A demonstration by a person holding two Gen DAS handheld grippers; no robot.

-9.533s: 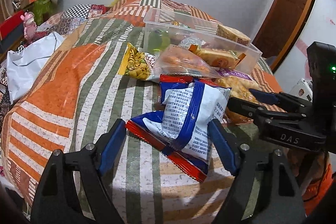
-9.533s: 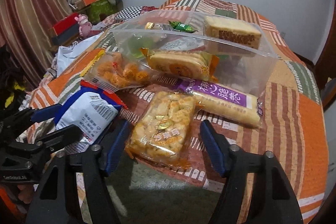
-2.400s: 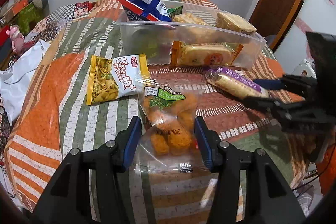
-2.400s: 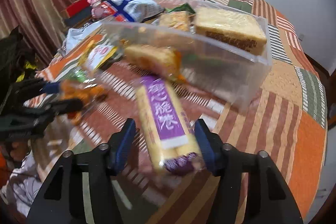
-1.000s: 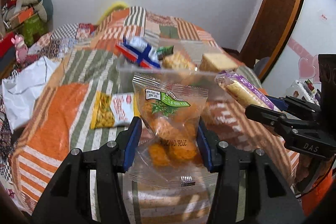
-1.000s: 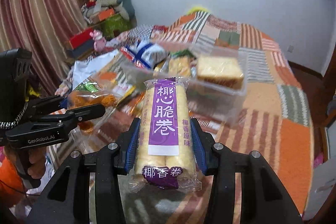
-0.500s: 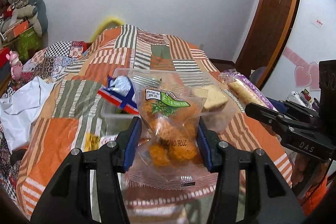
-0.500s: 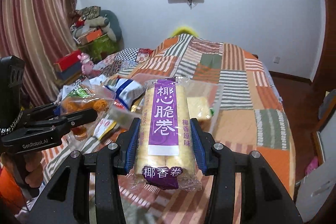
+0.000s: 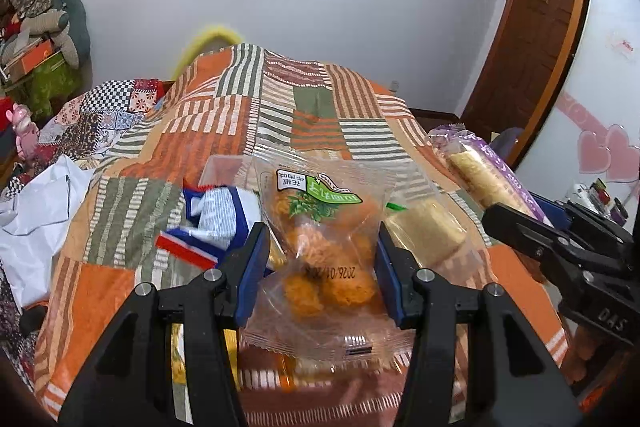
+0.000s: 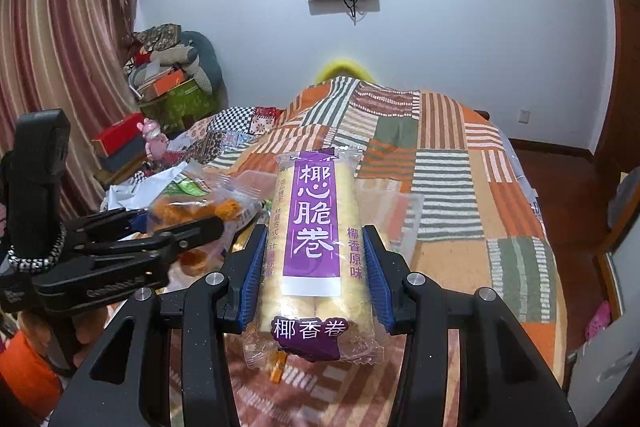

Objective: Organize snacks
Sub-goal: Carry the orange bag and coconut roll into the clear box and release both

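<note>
My left gripper (image 9: 320,263) is shut on a clear bag of orange snack balls (image 9: 324,255) and holds it up over the clear plastic bin (image 9: 224,167). The bin holds a blue-and-white packet (image 9: 216,215) and a pale cake block (image 9: 428,227). My right gripper (image 10: 316,259) is shut on a purple-labelled coconut roll pack (image 10: 316,239), raised above the bed. The right gripper and its roll pack also show at the right of the left wrist view (image 9: 484,171). The left gripper and its bag show at the left of the right wrist view (image 10: 188,207).
The patchwork bedspread (image 9: 304,99) covers the bed. A yellow snack packet (image 9: 180,351) lies low under the left gripper. White cloth (image 9: 36,211) lies at the bed's left edge. Boxes and toys (image 10: 168,91) are stacked at the left wall. A wooden door (image 9: 532,27) stands at right.
Both grippers have risen with their packs still held, and moved farther over the bin. The bin and bed now sit lower in both views.
</note>
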